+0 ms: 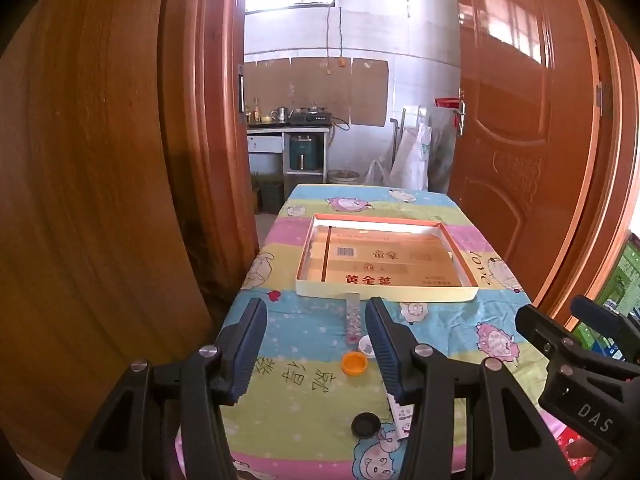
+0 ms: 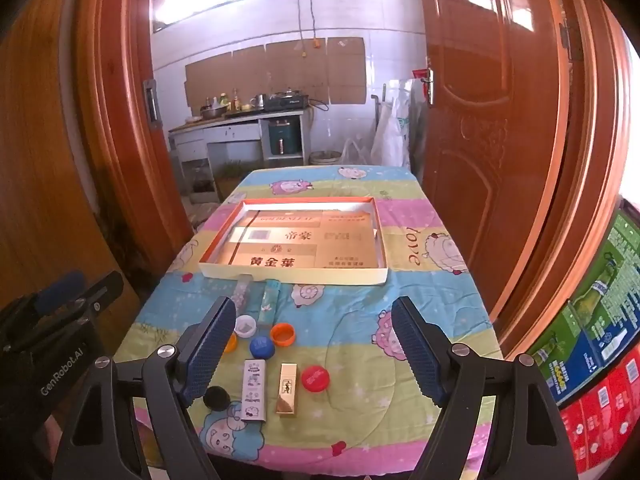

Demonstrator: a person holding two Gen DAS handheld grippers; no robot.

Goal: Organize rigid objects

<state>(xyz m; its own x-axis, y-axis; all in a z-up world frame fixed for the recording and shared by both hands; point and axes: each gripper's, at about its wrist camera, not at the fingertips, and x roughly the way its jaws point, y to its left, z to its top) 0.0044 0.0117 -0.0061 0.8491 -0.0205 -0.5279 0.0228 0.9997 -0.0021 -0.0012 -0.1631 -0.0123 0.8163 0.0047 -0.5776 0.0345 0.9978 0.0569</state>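
A: Where's the stuff?
B: Caps, e.g. red cap [image 2: 315,378], + gold lighter [image 2: 287,388] sit on table [image 2: 420,320], near side of box lid [image 2: 296,274].
A: Grippers?
B: Left gripper [image 1: 316,344] & right gripper [image 2: 320,354] both spread wide, holding nothing.

Both tongs, left [image 1: 316,344] and right [image 2: 314,350], are black plastic with silver screws, ribbed blue pads [image 2: 416,350], plus "GenRobot.AI" lettering.

Cloth-covered table [image 2: 420,300] with shallow box [image 2: 296,276], 6 bottle caps [image 2: 315,378], 2 lighters [image 2: 286,389], 2 tubes [image 2: 269,300].
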